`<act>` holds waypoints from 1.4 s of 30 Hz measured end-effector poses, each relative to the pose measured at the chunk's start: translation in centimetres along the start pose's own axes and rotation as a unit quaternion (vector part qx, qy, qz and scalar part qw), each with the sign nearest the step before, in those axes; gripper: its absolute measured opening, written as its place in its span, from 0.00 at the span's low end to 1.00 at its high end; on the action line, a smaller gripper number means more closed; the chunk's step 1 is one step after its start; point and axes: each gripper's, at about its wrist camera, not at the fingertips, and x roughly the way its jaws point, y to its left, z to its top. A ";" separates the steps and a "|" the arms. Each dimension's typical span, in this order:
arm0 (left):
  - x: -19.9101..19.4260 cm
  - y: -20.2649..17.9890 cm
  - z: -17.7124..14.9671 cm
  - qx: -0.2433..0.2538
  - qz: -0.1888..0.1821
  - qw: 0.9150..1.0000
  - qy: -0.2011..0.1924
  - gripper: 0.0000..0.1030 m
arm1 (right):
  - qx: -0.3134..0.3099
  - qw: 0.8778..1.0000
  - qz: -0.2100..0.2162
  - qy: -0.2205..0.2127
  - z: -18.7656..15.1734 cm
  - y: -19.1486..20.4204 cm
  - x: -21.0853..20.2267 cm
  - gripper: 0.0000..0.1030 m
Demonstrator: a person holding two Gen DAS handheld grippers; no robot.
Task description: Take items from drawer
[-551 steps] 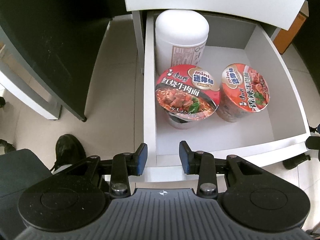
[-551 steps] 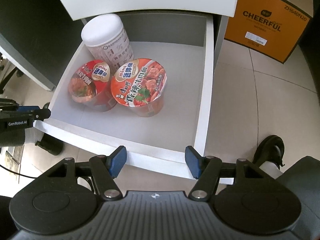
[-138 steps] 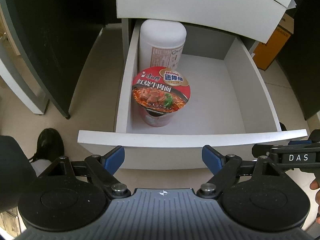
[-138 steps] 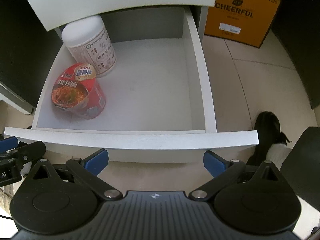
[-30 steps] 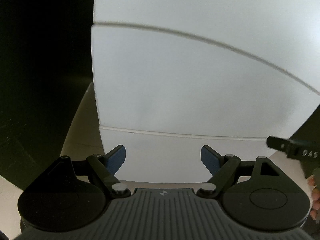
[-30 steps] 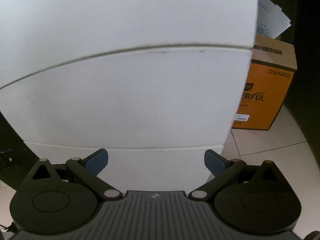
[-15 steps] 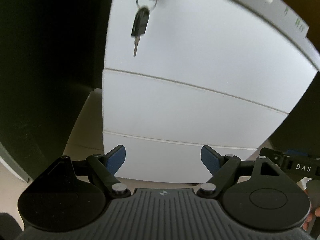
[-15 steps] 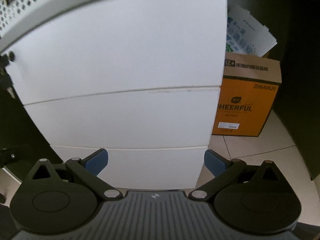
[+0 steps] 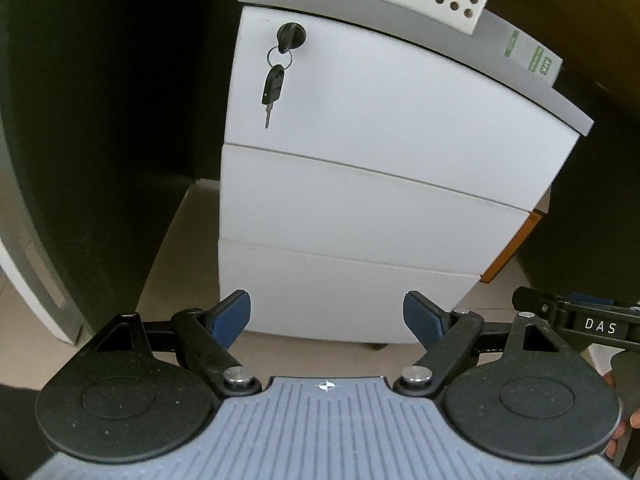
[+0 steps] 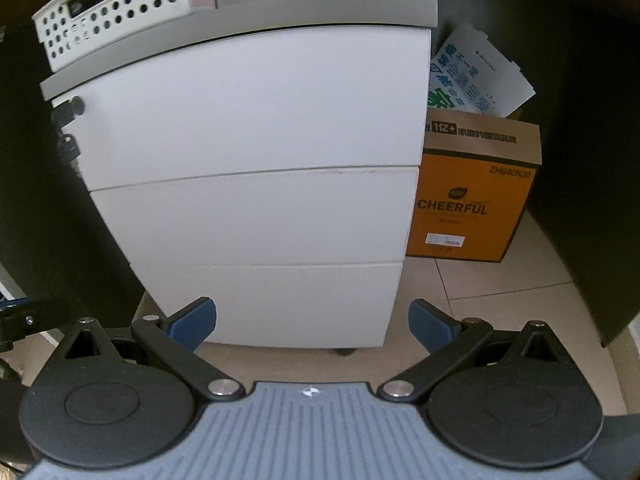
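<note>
1. A white three-drawer cabinet (image 9: pixel 360 184) stands on a pale tiled floor (image 10: pixel 500 320), with a grey top slab (image 10: pixel 248 14) above its drawers.
2. All three drawer fronts are flush and plain white, with no handles, split by thin horizontal seams.
3. The bottom drawer (image 9: pixel 336 296), the lowest front, sits closed just above the floor.
4. A lock with a black key on a ring (image 9: pixel 274 84) hangs at the upper left corner of the top drawer front.
5. A white perforated basket (image 10: pixel 112 8) rests on the left part of the cabinet's top.
6. An orange cardboard box (image 10: pixel 472 196) marked "CHEERFUL" stands on the floor just beside the cabinet's right side.
7. The left gripper (image 9: pixel 326 316) hovers in front of the bottom drawer, its blue-padded fingers spread wide and holding nothing.
8. The right gripper (image 10: pixel 312 322) also faces the bottom drawer, fingers spread wide and empty.
</note>
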 end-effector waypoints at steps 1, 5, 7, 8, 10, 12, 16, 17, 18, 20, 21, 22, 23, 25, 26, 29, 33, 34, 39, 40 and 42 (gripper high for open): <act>0.9 -0.4 0.3 0.002 0.000 1.000 -0.001 0.83 | 0.000 1.000 0.000 0.001 -0.3 0.3 -0.5 1.00; -0.6 -1.8 -0.6 0.014 -0.004 1.000 -0.003 0.83 | -0.001 1.000 0.000 0.000 -1.1 0.9 -2.0 1.00; -1.5 -1.6 -0.8 0.017 -0.004 1.000 -0.004 0.83 | -0.003 1.000 -0.002 0.000 -1.6 1.2 -2.5 1.00; -1.6 -1.7 -1.1 0.018 -0.004 1.000 -0.004 0.83 | -0.002 1.000 -0.002 0.001 -1.9 1.3 -2.7 1.00; -2.0 -1.7 -1.3 0.017 -0.002 1.000 -0.003 0.83 | 0.000 1.000 -0.001 0.003 -2.6 1.4 -3.1 1.00; -2.4 -1.6 -1.8 0.017 0.000 1.000 -0.003 0.84 | -0.001 1.000 -0.002 0.003 -3.2 1.7 -3.4 1.00; -3.3 -1.7 -3.0 0.033 0.000 0.999 -0.010 0.87 | -0.001 1.000 -0.005 0.000 -4.4 2.0 -4.0 1.00; -3.4 -1.8 -3.3 0.039 -0.002 0.999 -0.012 0.87 | -0.002 1.000 -0.007 0.001 -4.6 2.0 -4.1 1.00; -3.5 -1.8 -3.5 0.045 -0.003 0.999 -0.015 0.88 | -0.002 1.000 -0.009 0.001 -4.9 2.1 -4.2 1.00; -3.6 -1.9 -3.9 0.054 -0.004 0.998 -0.019 0.90 | -0.002 1.000 -0.010 0.001 -5.3 2.1 -4.5 1.00; -3.7 -1.9 -4.0 0.056 -0.006 0.998 -0.022 0.91 | -0.002 1.000 -0.012 0.002 -5.5 2.1 -4.5 1.00; -3.8 -1.9 -4.1 0.058 -0.007 0.998 -0.025 0.92 | -0.002 1.000 -0.013 0.002 -5.7 2.1 -4.6 1.00; -3.9 -1.8 -4.2 0.058 -0.008 0.998 -0.027 0.92 | -0.001 1.000 -0.014 0.002 -5.9 2.1 -4.7 1.00; -4.0 -1.7 -4.4 0.058 -0.007 0.998 -0.028 0.94 | 0.002 1.000 -0.013 0.004 -6.1 2.1 -4.9 1.00; -4.1 -1.6 -4.6 0.057 -0.006 0.998 -0.028 0.94 | 0.003 1.000 -0.013 0.004 -6.2 2.0 -4.9 1.00; -4.2 -1.1 -4.9 0.051 -0.004 0.998 -0.027 0.96 | 0.001 1.000 -0.014 0.003 -6.5 2.0 -5.0 1.00; -4.2 -1.0 -5.2 0.060 -0.001 0.998 -0.026 0.98 | 0.001 1.000 -0.008 0.006 -6.9 2.0 -5.1 1.00; -4.2 -1.1 -5.3 0.064 -0.002 0.998 -0.025 0.98 | 0.004 1.000 -0.004 0.007 -7.0 1.9 -5.1 1.00; -4.2 -1.1 -5.2 0.064 -0.004 0.998 -0.028 0.98 | -0.004 1.000 0.002 0.007 -7.1 2.1 -5.1 1.00; -4.2 -1.0 -5.2 0.063 -0.004 0.998 -0.029 0.98 | -0.008 1.000 0.002 0.006 -7.1 2.1 -5.2 1.00; -4.2 -1.0 -5.2 0.065 -0.001 0.998 -0.028 0.98 | -0.014 1.000 0.002 0.006 -7.1 2.3 -5.1 1.00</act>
